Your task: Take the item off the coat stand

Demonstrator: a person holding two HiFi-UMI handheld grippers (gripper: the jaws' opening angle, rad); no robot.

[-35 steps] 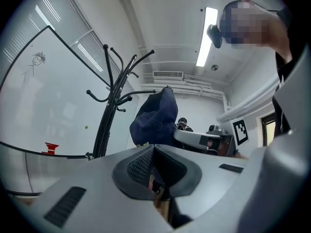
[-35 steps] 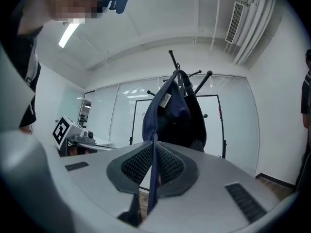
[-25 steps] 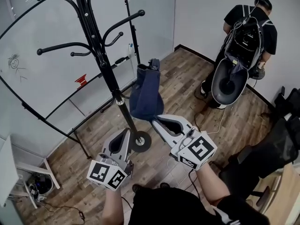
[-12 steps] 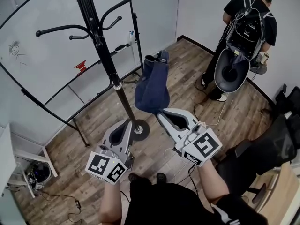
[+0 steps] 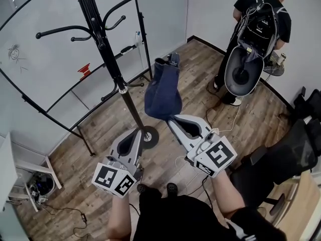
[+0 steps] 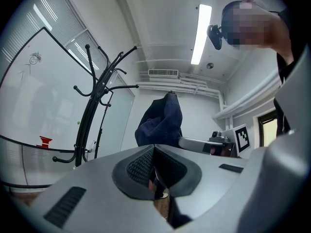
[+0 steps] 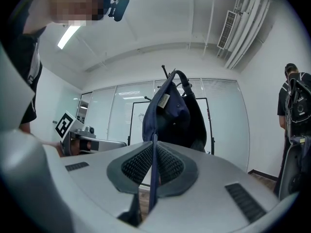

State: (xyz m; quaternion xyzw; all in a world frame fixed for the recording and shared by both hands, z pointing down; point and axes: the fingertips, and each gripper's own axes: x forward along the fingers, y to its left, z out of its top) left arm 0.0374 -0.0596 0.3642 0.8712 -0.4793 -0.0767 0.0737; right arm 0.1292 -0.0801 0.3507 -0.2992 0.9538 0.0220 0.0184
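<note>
Right gripper [image 5: 171, 118] jaws clamp the navy garment [image 5: 163, 92] beside the coat stand [image 5: 108, 54]; left gripper [image 5: 134, 134] jaws are pressed together, empty.

Wood-plank floor [image 5: 195, 84], whiteboard [image 5: 45, 74] near pale wall [image 5: 165, 14], ceiling strip light [image 6: 198, 33].

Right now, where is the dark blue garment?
In the head view the dark blue garment is at centre, pinched in the right gripper, just right of the coat stand and off its hooks.
</note>
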